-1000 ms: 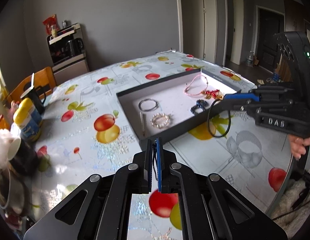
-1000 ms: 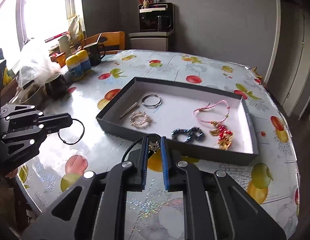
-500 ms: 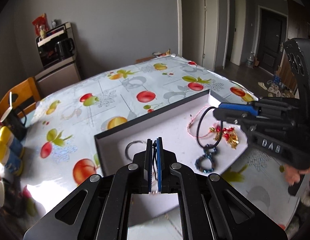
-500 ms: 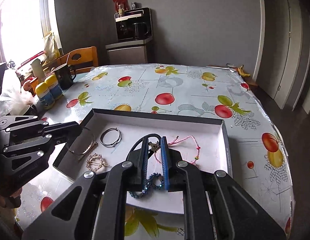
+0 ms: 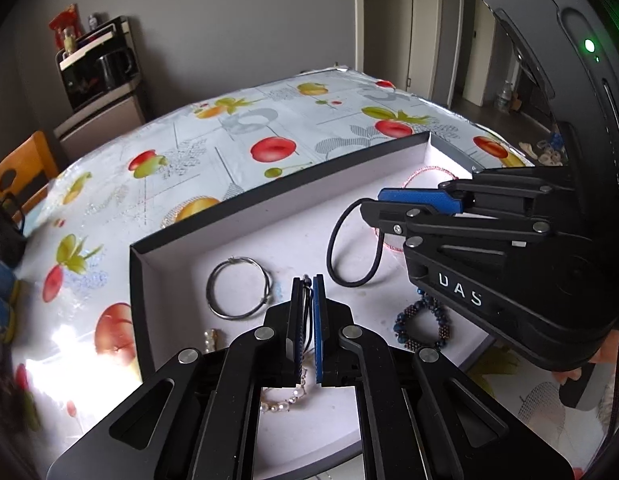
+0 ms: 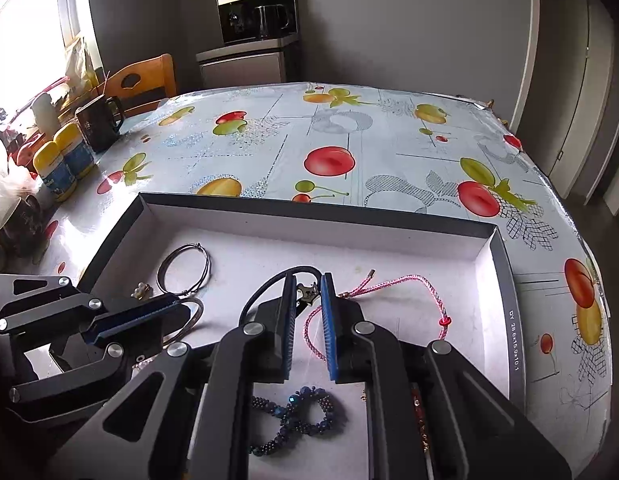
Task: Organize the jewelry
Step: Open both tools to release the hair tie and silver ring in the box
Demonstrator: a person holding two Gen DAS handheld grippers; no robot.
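My left gripper (image 5: pixel 307 282) is shut on thin black cord strands (image 5: pixel 306 312) over the near-left part of the dark tray (image 5: pixel 269 196). My right gripper (image 6: pixel 307 280) is shut on a thicker black cord (image 6: pixel 269 282) bearing a gold star charm (image 6: pixel 308 294). Its loop (image 5: pixel 329 248) hangs from the right gripper (image 5: pixel 373 204) above the tray floor. I cannot tell whether both cords are one piece. Inside the tray lie a silver wire bangle (image 5: pixel 237 288), a pearl bracelet (image 5: pixel 285 396), a blue bead bracelet (image 6: pixel 293 412) and a pink cord bracelet (image 6: pixel 389 284).
The tray (image 6: pixel 309 208) sits on a fruit-print tablecloth (image 6: pixel 329 140). A black mug (image 6: pixel 99 122) and yellow-capped bottles (image 6: pixel 55 168) stand at the far left, near a wooden chair (image 6: pixel 143 80). The left gripper (image 6: pixel 177 304) is close beside the right one. The table edge curves away on the right.
Both grippers have come forward and slightly down, from in front of the tray to over its inside, each still shut on its black cord.
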